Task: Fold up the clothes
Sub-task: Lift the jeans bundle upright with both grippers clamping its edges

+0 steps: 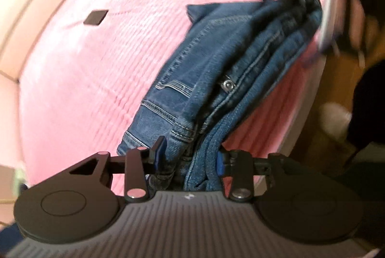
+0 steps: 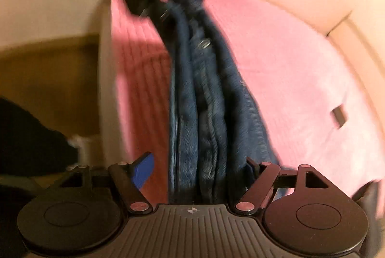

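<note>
From the left wrist, the left gripper (image 1: 190, 159) clamps the folded jeans (image 1: 216, 70), which run toward one o'clock over the pink blanket (image 1: 96, 70); a rivet shows here. From the right wrist, the right gripper (image 2: 199, 168) stands open astride them, its right pad hidden; the far end is blurred.

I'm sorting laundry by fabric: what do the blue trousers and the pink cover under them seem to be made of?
The folded blue trousers look like denim: faded indigo weave, pale contrast stitching, a metal rivet. The pink ribbed cover looks like a soft, matte plush or corduroy-like textile, judging by its fuzzy parallel ridges; blur leaves the exact fabric open.
</note>
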